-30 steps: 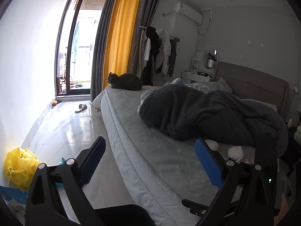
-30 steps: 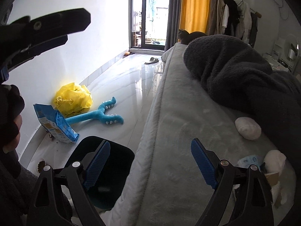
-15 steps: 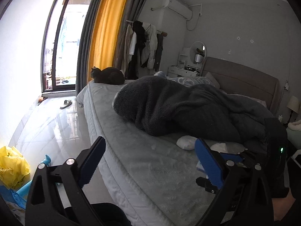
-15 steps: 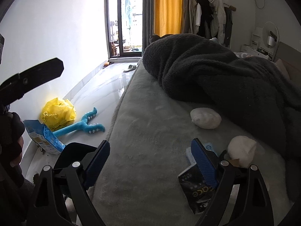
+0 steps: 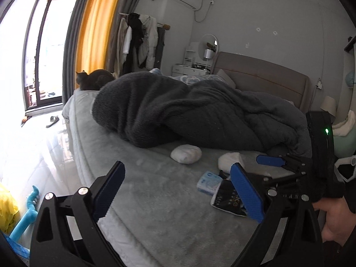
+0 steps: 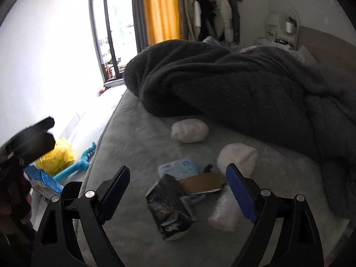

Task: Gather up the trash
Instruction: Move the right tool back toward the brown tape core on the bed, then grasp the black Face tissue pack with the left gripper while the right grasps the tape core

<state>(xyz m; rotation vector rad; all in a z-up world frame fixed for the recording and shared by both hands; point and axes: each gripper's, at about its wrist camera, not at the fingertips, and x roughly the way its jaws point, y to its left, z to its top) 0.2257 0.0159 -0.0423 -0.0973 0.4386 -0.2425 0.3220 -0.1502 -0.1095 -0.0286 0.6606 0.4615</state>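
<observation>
A small trash pile lies on the grey bed (image 6: 133, 133): a black packet (image 6: 169, 209), a blue tissue pack (image 6: 178, 166), a brown cardboard scrap (image 6: 202, 182) and clear plastic wrap (image 6: 224, 213). Two white crumpled wads (image 6: 190, 130) (image 6: 238, 158) rest just beyond. My right gripper (image 6: 178, 169) hovers over the pile, open, holding nothing. My left gripper (image 5: 176, 169) is open and empty, to the left of the pile. From the left wrist I see a wad (image 5: 185, 153), the tissue pack (image 5: 209, 182), the black packet (image 5: 227, 200) and a right finger (image 5: 270, 160).
A dark fleece blanket (image 5: 178, 115) is heaped across the bed behind the trash, with a cat (image 5: 93, 82) at the far corner. On the floor left of the bed are a black bin (image 6: 70, 189), a yellow bag (image 6: 57, 155), a blue toy (image 6: 77, 164) and a blue packet (image 6: 42, 181).
Both grippers have swung right, from the bed's edge and floor toward the trash pile. The pile now lies between the right gripper's fingers in its view. Both stayed open.
</observation>
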